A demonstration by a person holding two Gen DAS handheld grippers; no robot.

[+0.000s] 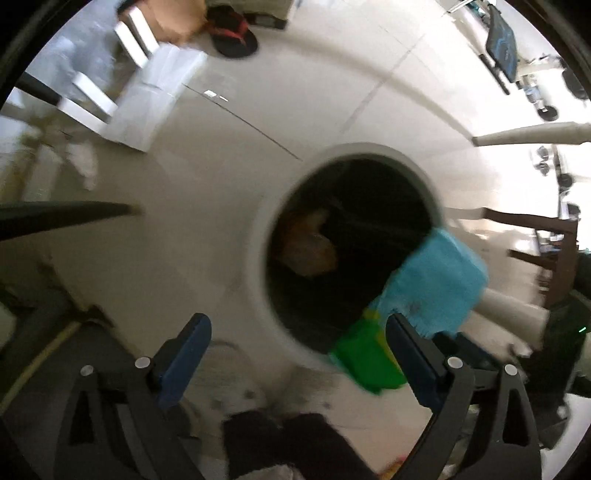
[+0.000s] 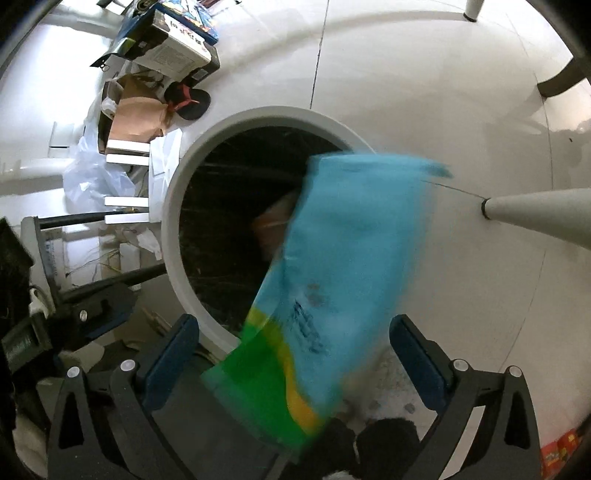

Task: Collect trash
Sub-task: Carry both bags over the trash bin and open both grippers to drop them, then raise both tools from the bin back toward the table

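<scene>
We find almost no readable text. The blue and green plastic wrapper carries dark printing, blurred past reading. A white cardboard box with a dark end on the floor shows a line of black lettering and a printed panel, too small to make out.

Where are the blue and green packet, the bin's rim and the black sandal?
blue and green packet (image 2: 354,240): right wrist view, its blue middle.
bin's rim (image 2: 173,206): right wrist view, left side of rim.
black sandal (image 1: 234,35): left wrist view, its strap area.
</scene>
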